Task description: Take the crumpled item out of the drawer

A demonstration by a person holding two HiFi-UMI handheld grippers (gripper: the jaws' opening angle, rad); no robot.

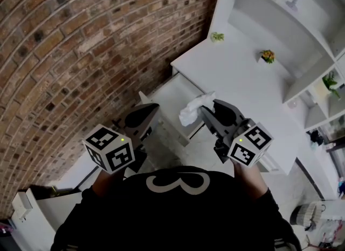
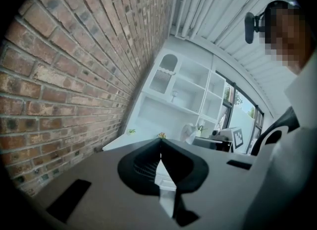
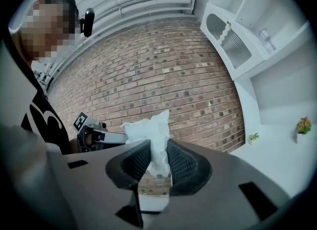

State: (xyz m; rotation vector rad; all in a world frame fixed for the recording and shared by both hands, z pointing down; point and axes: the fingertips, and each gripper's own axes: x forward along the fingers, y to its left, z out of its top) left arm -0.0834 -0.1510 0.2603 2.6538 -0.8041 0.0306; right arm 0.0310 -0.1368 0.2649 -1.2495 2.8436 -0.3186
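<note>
Head view: the crumpled white paper tissue (image 1: 194,108) is pinched at the tip of the right gripper (image 1: 207,113). It is carried clear of the open white drawer (image 1: 173,94) in the white desk (image 1: 237,69), apparently just above its front edge. The left gripper (image 1: 151,110) is held beside the drawer front, probably just kept out of the way. The drawer interior is largely blocked by both grippers, so other contents can't be checked.

Left gripper view: the jaws are closed tip to tip with nothing between them. The drawer is hidden behind the gripper body.

Right gripper view: the jaws are partly closed, with the ribbed pads pressed on the tissue's lower half. The upper half is left sticking out against the red brick wall (image 3: 173,75). The drawer is out of frame.
</note>
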